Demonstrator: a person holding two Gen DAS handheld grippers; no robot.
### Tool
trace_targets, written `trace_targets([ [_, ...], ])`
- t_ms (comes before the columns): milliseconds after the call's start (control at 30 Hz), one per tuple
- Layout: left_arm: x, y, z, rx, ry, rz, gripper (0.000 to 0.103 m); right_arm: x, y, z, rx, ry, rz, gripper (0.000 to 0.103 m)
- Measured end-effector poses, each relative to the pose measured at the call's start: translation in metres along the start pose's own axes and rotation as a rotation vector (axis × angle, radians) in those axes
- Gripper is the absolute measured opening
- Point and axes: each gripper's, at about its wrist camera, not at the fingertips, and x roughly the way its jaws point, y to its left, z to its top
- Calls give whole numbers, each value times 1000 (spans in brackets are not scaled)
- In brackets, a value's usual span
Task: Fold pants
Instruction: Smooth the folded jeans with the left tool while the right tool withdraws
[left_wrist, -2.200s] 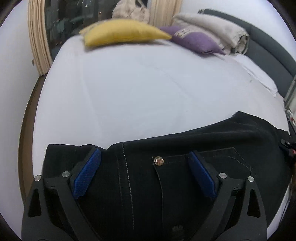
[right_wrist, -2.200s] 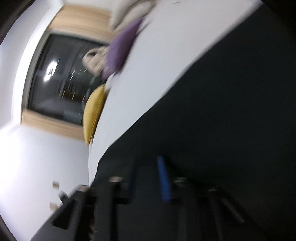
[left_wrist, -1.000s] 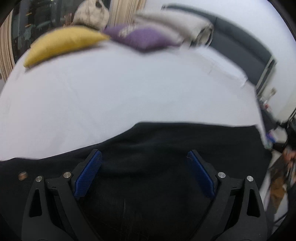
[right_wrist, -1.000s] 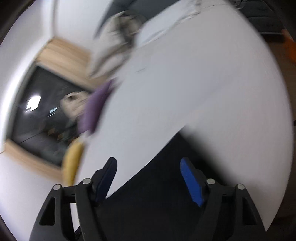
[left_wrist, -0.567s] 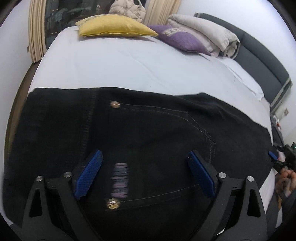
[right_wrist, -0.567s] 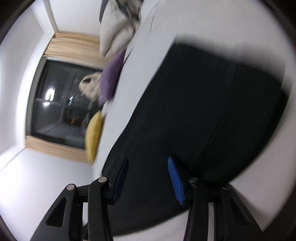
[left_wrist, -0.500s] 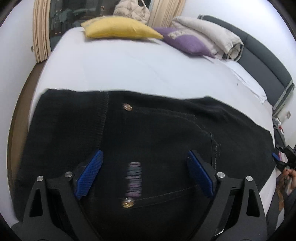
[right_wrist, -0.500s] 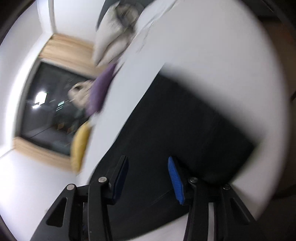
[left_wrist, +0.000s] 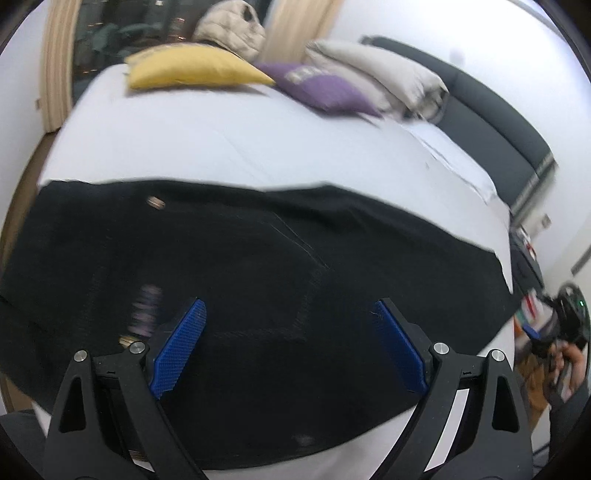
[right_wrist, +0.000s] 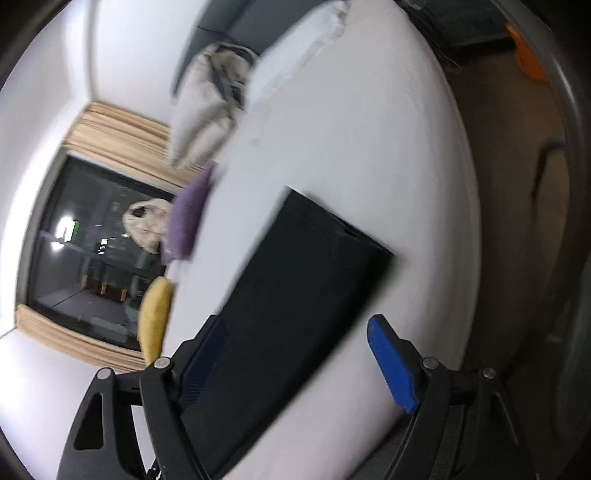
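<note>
Black pants (left_wrist: 280, 266) lie flat across the near part of a white bed (left_wrist: 207, 140), folded into a long band with a metal button (left_wrist: 156, 202) near the left end. My left gripper (left_wrist: 288, 332) is open and empty, hovering above the pants' middle. My right gripper (right_wrist: 291, 347) is open and empty above the pants' leg end (right_wrist: 303, 273), viewed tilted along the band. The right gripper also shows small at the far right of the left wrist view (left_wrist: 557, 332), held in a hand.
A yellow pillow (left_wrist: 192, 72), a purple pillow (left_wrist: 325, 90) and a rolled beige duvet (left_wrist: 376, 70) lie at the far side of the bed. A dark headboard (left_wrist: 495, 122) runs along the right. A dark window (right_wrist: 85, 251) with curtains is behind.
Both grippers have pulled back and up from the pants. The right gripper's jaws have opened wider. The pants lie flat as one band on the bed.
</note>
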Motion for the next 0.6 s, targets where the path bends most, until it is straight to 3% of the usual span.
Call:
trace_targets([
  [167,18,-7,-13,17,35,-3,92,33,-13,8,97,15,67,78],
  [600,30,-5,-19,16,45,-3,92,56,-27,24,214,-43,85,70],
])
